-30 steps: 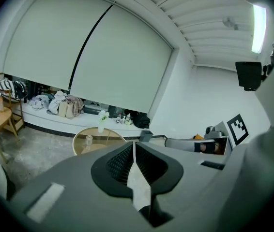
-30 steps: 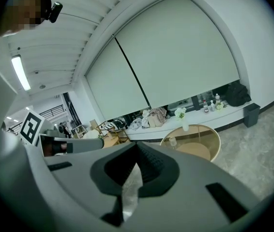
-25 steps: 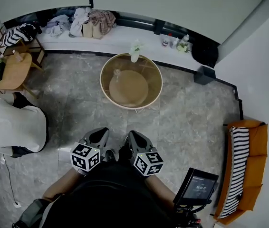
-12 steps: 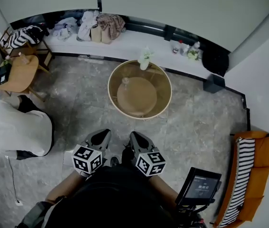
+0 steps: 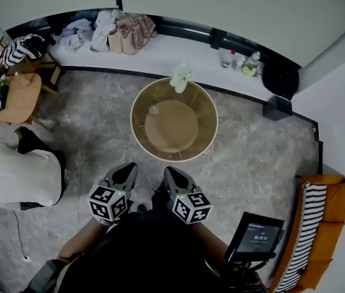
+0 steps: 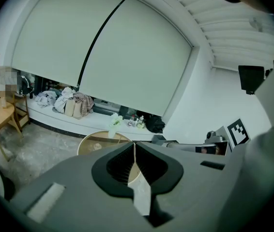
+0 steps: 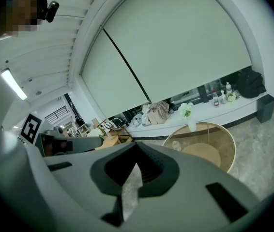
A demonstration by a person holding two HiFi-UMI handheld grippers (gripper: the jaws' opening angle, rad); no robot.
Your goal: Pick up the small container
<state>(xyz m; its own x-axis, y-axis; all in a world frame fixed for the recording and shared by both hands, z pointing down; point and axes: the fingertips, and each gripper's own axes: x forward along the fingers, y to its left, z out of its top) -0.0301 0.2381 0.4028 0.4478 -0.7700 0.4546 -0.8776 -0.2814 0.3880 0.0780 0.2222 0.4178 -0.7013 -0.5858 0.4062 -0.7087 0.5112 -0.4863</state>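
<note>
Okay, our left gripper (image 5: 125, 167) and right gripper (image 5: 169, 171) both have jaws pressed together, empty. We see the small container (image 5: 154, 110) on the round tabletop (image 5: 204, 105), well apart from them.

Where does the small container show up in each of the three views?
Head view: the container is above centre, on the upper left of the round table.
Left gripper view: left of centre, low on the table.
Right gripper view: right of centre, at the table's left side.
Shared landmark: the flower vase at the table's far rim.
</note>
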